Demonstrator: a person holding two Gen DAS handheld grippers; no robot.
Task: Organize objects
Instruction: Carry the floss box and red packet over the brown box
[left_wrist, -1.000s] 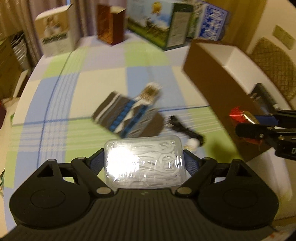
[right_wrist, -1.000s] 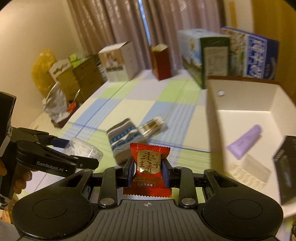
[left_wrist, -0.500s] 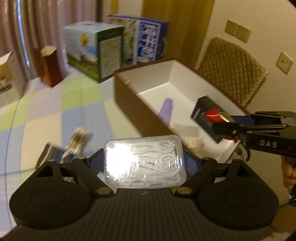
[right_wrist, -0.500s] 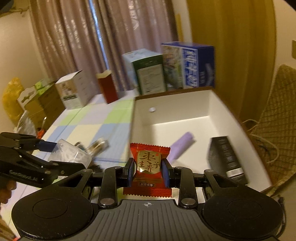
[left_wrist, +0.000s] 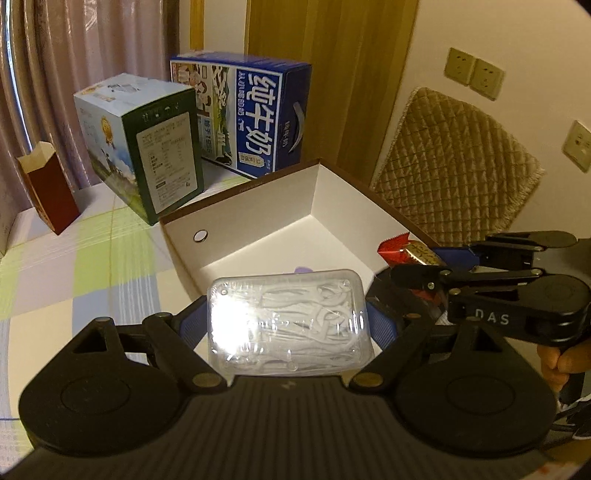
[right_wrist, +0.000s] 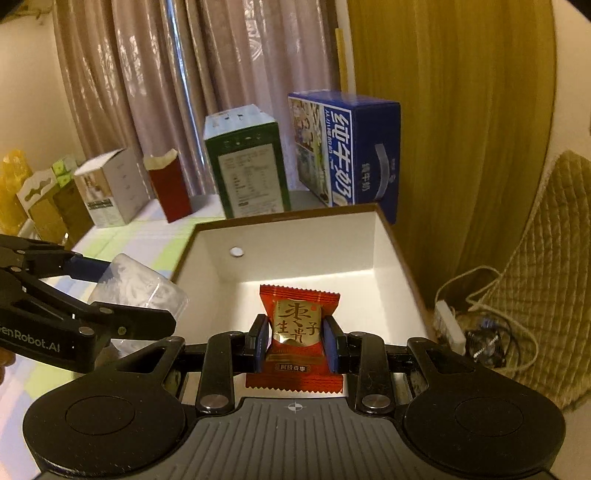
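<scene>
My left gripper (left_wrist: 288, 321) is shut on a clear plastic case of white floss picks (left_wrist: 286, 325), held over the near-left edge of the open brown box with white inside (left_wrist: 258, 221). My right gripper (right_wrist: 297, 345) is shut on a red and gold candy packet (right_wrist: 297, 325), held over the same box (right_wrist: 295, 251). The right gripper with its packet (left_wrist: 410, 253) shows at the right of the left wrist view. The left gripper with its case (right_wrist: 140, 291) shows at the left of the right wrist view. A purple item (left_wrist: 304, 269) in the box is mostly hidden.
A blue milk carton box (left_wrist: 243, 114), a green and white box (left_wrist: 144, 144) and a dark red box (left_wrist: 48, 188) stand behind the open box on the checked cloth (left_wrist: 74, 280). A quilted chair (left_wrist: 454, 170) is to the right. Cables and a power strip (right_wrist: 476, 325) lie on the floor.
Both grippers have swung right, from over the checked cloth and its loose items to over the open box. Each keeps its hold on its item.
</scene>
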